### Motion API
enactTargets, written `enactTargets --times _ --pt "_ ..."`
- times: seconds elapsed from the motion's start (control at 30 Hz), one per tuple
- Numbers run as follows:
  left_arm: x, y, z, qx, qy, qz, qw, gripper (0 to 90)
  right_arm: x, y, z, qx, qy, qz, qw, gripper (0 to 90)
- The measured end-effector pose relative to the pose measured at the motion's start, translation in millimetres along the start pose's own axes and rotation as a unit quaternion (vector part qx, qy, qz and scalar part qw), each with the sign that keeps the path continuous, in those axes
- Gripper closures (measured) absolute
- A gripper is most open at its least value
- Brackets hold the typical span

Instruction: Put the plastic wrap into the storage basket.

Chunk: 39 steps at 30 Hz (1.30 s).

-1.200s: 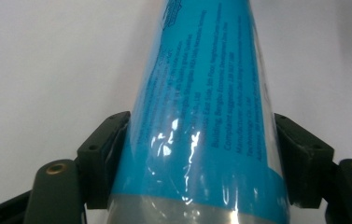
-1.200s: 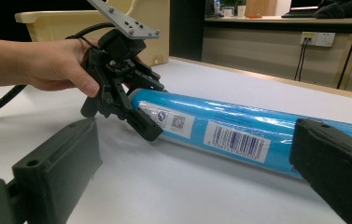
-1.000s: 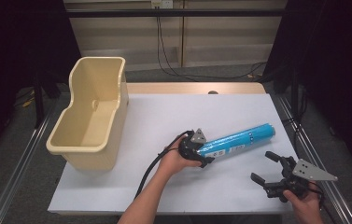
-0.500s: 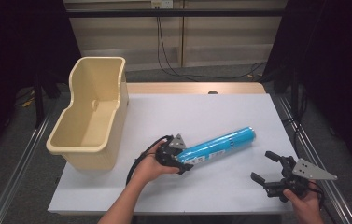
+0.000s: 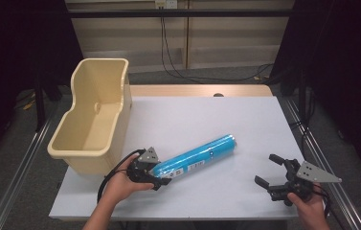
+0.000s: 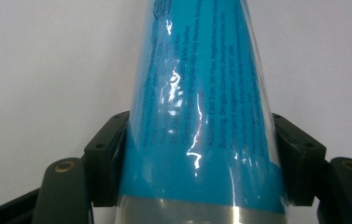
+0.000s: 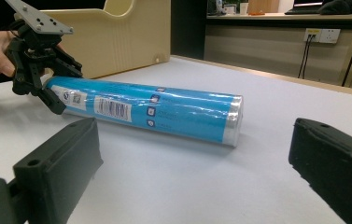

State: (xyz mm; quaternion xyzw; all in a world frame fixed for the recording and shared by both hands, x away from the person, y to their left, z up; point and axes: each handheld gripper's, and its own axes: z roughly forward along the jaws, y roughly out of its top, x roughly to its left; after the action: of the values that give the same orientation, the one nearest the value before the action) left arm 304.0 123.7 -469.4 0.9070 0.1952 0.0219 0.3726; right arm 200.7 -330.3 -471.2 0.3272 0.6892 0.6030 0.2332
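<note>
The left gripper (image 5: 155, 173) clamps one end of the long blue foil-wrapped tube (image 5: 199, 154) lying on the white table (image 5: 226, 120). The right gripper (image 5: 270, 171) rests well apart from it, jaws wide and empty.

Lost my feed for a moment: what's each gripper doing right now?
Left gripper: closed on the blue tube.
Right gripper: open, holding nothing.

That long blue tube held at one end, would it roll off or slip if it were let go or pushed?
The blue tube is round and lies on its side on the flat table, so it would probably roll when nudged. Its wrapper looks glossy, so likely slippery. The left tool grips only one end, so it may droop or twist when lifted.
</note>
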Motion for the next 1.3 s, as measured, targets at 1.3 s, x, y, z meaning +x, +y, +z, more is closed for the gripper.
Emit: enactTargets --times 1.3 --pt "14.6 104.6 51.5 0.075 -0.01 -0.014 0.997 23.0 0.6 0.1 -0.9 0.009 0.005 -0.001 0.9999 1.9"
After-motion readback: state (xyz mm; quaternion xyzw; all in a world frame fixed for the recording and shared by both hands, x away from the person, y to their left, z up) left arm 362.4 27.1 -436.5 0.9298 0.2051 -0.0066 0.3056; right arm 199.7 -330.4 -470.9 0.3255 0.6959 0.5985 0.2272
